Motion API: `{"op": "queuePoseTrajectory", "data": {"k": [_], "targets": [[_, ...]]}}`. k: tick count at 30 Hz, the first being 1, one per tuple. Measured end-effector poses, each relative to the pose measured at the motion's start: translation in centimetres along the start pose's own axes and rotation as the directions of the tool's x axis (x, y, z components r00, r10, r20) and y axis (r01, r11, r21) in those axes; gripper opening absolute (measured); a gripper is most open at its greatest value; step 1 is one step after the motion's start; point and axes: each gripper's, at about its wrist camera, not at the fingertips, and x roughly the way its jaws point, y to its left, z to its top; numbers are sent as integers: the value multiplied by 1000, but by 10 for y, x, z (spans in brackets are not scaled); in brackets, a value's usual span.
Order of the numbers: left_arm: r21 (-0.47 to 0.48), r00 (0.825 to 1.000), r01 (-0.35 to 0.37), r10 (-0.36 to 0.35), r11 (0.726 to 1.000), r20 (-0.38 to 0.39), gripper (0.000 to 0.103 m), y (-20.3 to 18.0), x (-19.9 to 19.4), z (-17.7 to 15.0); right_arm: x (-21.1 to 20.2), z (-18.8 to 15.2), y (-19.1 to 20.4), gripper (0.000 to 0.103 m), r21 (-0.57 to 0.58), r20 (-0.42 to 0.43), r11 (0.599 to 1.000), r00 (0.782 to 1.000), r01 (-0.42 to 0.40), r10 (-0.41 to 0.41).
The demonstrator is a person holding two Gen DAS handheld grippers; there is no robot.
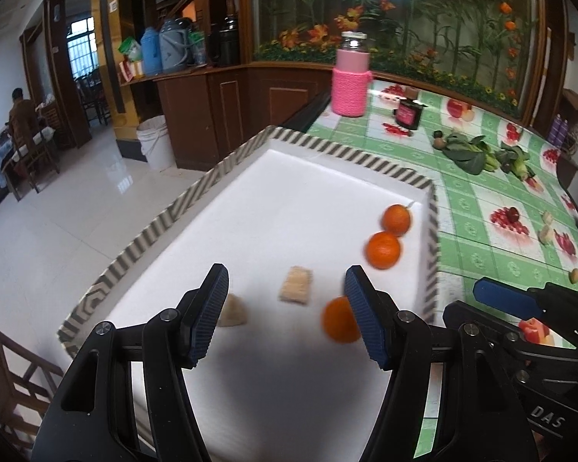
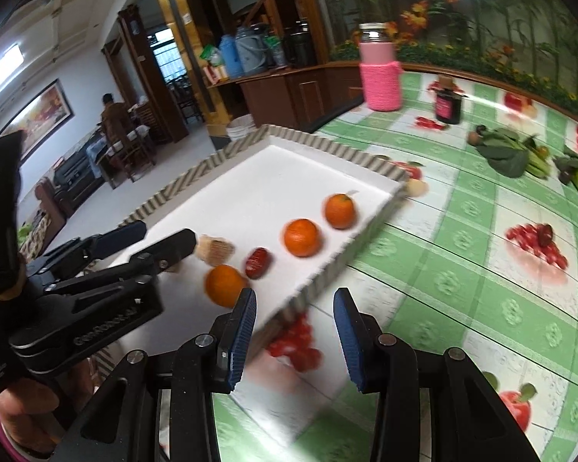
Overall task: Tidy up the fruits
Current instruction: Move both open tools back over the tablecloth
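Observation:
A white tray (image 1: 289, 177) with a striped rim holds three oranges (image 1: 382, 249), a tan wafer-like piece (image 1: 296, 285) and a pale wedge (image 1: 233, 311). My left gripper (image 1: 285, 308) is open and empty above the tray's near end, its right finger next to the nearest orange (image 1: 337, 319). In the right wrist view the tray (image 2: 273, 169) shows the oranges (image 2: 302, 237) and a red date-like fruit (image 2: 257, 262). My right gripper (image 2: 294, 327) is open and empty over the tray's near corner and the tablecloth. The left gripper (image 2: 150, 238) shows at left.
A pink knit-covered jar (image 1: 350, 84) and a dark jar (image 1: 407, 113) stand at the table's back. Leafy greens (image 1: 478, 152) and small fruits (image 1: 547, 227) lie on the green checked cloth (image 1: 481, 208). A chair (image 1: 15, 377) stands off the table's left.

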Motion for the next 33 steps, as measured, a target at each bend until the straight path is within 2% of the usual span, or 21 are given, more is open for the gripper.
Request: {"op": "queuePoseTrajectory", "data": {"k": [9, 18, 25, 33], "targets": [[82, 998, 61, -63, 995, 17, 64, -54, -6, 4, -22, -13, -48, 40, 91, 15, 994, 998, 64, -66], [161, 990, 138, -141, 977, 7, 64, -115, -9, 3, -57, -30, -95, 41, 182, 33, 975, 990, 128, -136], [200, 981, 193, -196, 961, -6, 64, -149, -10, -1, -83, -50, -134, 41, 264, 39, 948, 980, 178, -195], [216, 964, 266, -258, 939, -66, 64, -179, -1, -2, -113, -75, -174, 41, 351, 38, 907, 964, 234, -264]]}}
